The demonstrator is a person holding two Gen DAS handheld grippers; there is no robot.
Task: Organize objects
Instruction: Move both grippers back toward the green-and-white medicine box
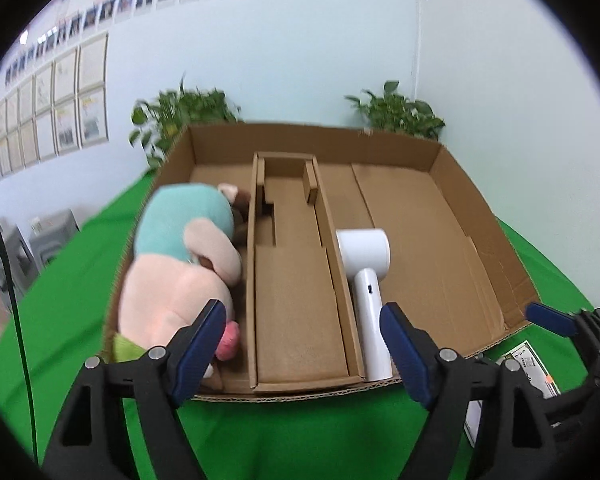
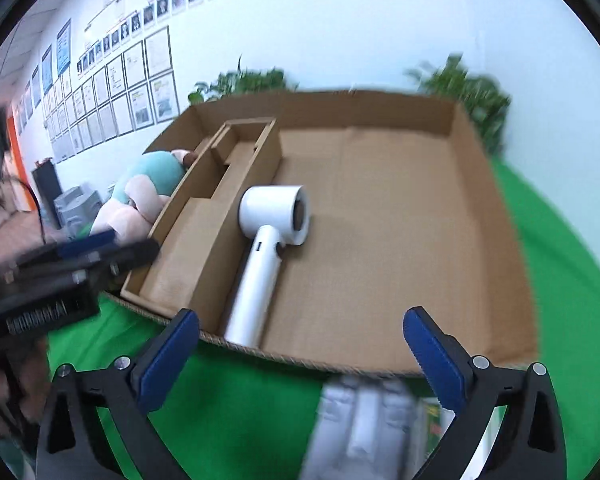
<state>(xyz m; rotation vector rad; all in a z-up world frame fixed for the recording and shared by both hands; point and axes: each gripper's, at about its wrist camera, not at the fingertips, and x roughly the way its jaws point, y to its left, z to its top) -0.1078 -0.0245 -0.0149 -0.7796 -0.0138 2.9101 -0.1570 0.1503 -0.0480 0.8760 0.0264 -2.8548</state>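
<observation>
The shallow brown cardboard tray [image 1: 440,168] sits on the green-covered tabletop [image 1: 300,432] and already holds two things: a white plastic hair dryer [image 2: 266,240] lying flat in the wide right section, its handle alongside the long cardboard divider insert [image 1: 300,280], and a pink and teal plush toy [image 1: 180,256] packed into the narrow left section. A blurred grey moulded object [image 2: 360,420] lies on the cloth just outside the tray's near edge, beside a printed card [image 1: 528,364], and looks like the next thing to put away.

The risk I see is a clumsy pick-up of that grey object: it sits low and very near the right claw [image 2: 300,356], so a hurried descent could clip the tray's front wall and shove the whole tray, or nudge the dryer handle. The plush bulges above its section and could catch a passing claw.

The left claw [image 1: 304,340] hovers over the tray's near edge, fingers spread wide and empty. The right claw is likewise spread wide and holding nothing, angled down towards the tray front
</observation>
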